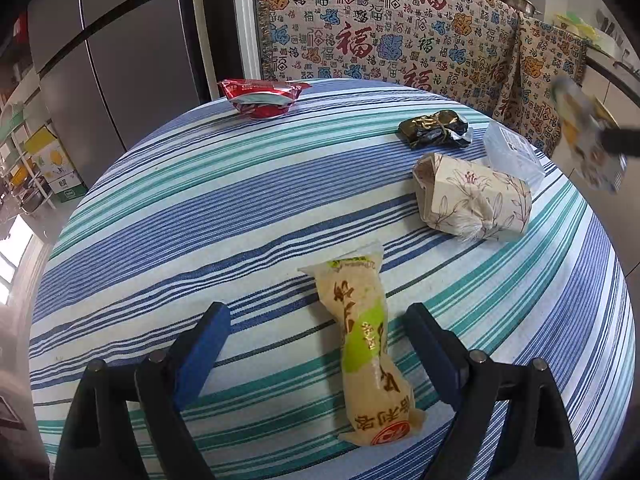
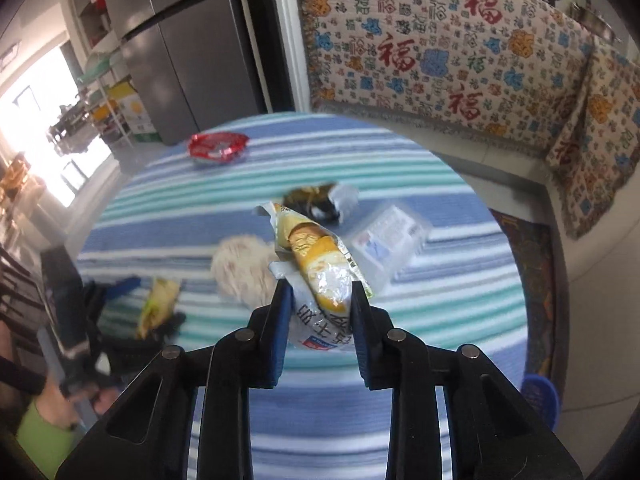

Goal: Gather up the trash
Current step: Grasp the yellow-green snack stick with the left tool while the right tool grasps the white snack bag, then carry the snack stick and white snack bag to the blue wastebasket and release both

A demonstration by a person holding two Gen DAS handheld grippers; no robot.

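Note:
My left gripper [image 1: 318,316] is open, its jaws on either side of a beige and green snack wrapper [image 1: 366,344] that lies on the striped table [image 1: 200,220]. My right gripper [image 2: 320,292] is shut on a yellow and white bread wrapper [image 2: 316,264] and holds it above the table; it shows blurred at the right edge of the left wrist view [image 1: 588,140]. On the table lie a red wrapper [image 1: 260,96], a dark crumpled foil wrapper [image 1: 436,128], a floral paper pack [image 1: 472,196] and a clear plastic box [image 1: 512,152].
A patterned cloth [image 1: 400,28] hangs behind the table. A grey fridge [image 1: 120,48] stands at the back left. A blue bin [image 2: 540,400] sits on the floor to the right of the table.

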